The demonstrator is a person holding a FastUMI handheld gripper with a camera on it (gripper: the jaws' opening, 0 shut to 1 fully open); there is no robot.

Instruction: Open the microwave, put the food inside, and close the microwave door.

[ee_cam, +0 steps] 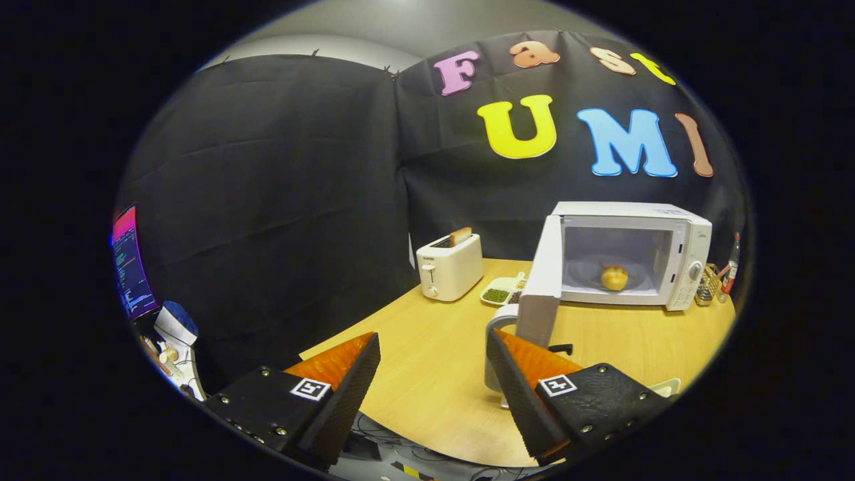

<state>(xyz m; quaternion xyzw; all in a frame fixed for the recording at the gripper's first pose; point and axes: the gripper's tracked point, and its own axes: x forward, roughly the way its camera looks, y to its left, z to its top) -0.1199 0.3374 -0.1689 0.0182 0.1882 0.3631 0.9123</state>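
Already your first two steps look done: the white box-shaped microwave (628, 254) stands near the far right corner of the light wooden surface (434, 374), its white door (542, 280) swung wide on the left-side hinge, and the round golden bun (614, 277) sits on the turntable inside the cavity. What remains, by my reading, is closing the door.

Your hand-held gripper (434, 384) is released, its fingers spread wide with nothing between them, and it hangs over the near edge of the surface, well short of the microwave. The open door's free edge points toward you, just beyond the right finger.

The next move calls for bringing the gripper up to the outer face of the door, on its left side, and sweeping it rightward so the door swings back toward the cavity. Press near the free edge rather than near the hinge, and follow through until the latch catches.

Mind what stands close by. A pale rounded object, perhaps a jug or kettle (499, 334), stands right beside the door's lower edge, partly hidden by your right finger; I cannot tell exactly what it is. A small white tray with dark green contents (501, 292) lies behind the door, and a white toaster holding a slice of bread (449, 266) stands further left, toward the far edge.
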